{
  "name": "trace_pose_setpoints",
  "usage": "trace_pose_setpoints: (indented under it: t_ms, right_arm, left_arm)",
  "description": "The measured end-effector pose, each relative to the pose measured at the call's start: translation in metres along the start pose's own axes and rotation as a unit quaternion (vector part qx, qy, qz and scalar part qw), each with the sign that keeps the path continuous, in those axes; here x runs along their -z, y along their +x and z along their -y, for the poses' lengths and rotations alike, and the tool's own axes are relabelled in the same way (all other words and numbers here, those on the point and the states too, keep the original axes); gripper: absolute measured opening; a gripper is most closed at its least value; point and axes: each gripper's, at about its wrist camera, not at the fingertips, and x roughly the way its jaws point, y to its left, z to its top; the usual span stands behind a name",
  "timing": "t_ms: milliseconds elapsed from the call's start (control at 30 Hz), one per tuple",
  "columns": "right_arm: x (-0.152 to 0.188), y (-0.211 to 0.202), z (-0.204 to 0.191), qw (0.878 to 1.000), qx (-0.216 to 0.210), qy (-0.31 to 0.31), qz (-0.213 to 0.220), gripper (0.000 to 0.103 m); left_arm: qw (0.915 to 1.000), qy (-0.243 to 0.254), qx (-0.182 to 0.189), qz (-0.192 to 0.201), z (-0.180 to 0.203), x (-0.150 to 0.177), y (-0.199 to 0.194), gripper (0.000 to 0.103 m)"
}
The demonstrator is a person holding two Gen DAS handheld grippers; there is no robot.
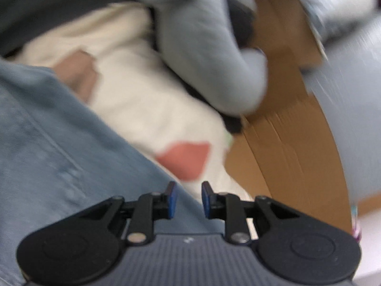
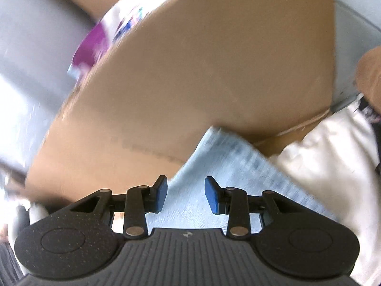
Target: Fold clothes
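Observation:
Both views are blurred. In the left wrist view a light blue denim garment (image 1: 52, 147) fills the left and bottom. My left gripper (image 1: 188, 200) hovers over its edge, open, with a gap between the blue pads and nothing pinched. Beyond lie a cream garment (image 1: 133, 83) with a red patch (image 1: 185, 159) and a grey garment (image 1: 202, 47). In the right wrist view my right gripper (image 2: 185, 196) is open above the same light blue denim (image 2: 221, 166), pads apart and not pressing the cloth. A cream garment (image 2: 333, 157) lies at the right.
A brown cardboard box wall (image 2: 190, 71) stands right in front of the right gripper and shows at the right of the left wrist view as cardboard (image 1: 293, 143). A purple and white printed packet (image 2: 95, 40) sits behind it. A grey surface (image 2: 31, 43) lies at the left.

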Motion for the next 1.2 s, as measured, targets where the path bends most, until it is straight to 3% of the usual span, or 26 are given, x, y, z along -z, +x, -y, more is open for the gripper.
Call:
trace_pose_setpoints:
  t_ms: [167, 333, 533, 700, 867, 1100, 1200]
  right_arm:
    - [0.021, 0.022, -0.018, 0.998, 0.013, -0.053, -0.009, 0.040]
    - [0.018, 0.050, -0.022, 0.997, 0.031, -0.067, -0.003, 0.040]
    - [0.003, 0.062, 0.001, 0.993, 0.115, 0.001, 0.015, 0.037]
    - [0.002, 0.045, 0.018, 0.996, 0.090, 0.018, 0.006, 0.035]
    - [0.005, 0.004, 0.032, 0.999, 0.047, 0.023, 0.007, 0.036]
    - [0.003, -0.054, 0.048, 0.999, 0.042, -0.004, -0.003, 0.041]
    - [0.004, -0.083, 0.052, 0.999, 0.040, -0.011, -0.003, 0.041]
  left_arm:
    - [0.9975, 0.066, 0.007, -0.026, 0.034, 0.032, 0.020, 0.025]
    - [0.9949, 0.091, 0.012, -0.043, 0.056, 0.059, 0.043, 0.027]
    - [0.9920, 0.105, 0.016, -0.069, 0.071, 0.082, 0.060, 0.029]
    - [0.9842, 0.146, 0.016, -0.099, 0.096, 0.095, 0.069, 0.032]
    - [0.9692, 0.208, 0.018, -0.131, 0.134, 0.108, 0.077, 0.035]
    - [0.9421, 0.284, 0.039, -0.174, 0.204, 0.142, 0.098, 0.037]
    - [0.9265, 0.317, 0.056, -0.195, 0.238, 0.168, 0.101, 0.037]
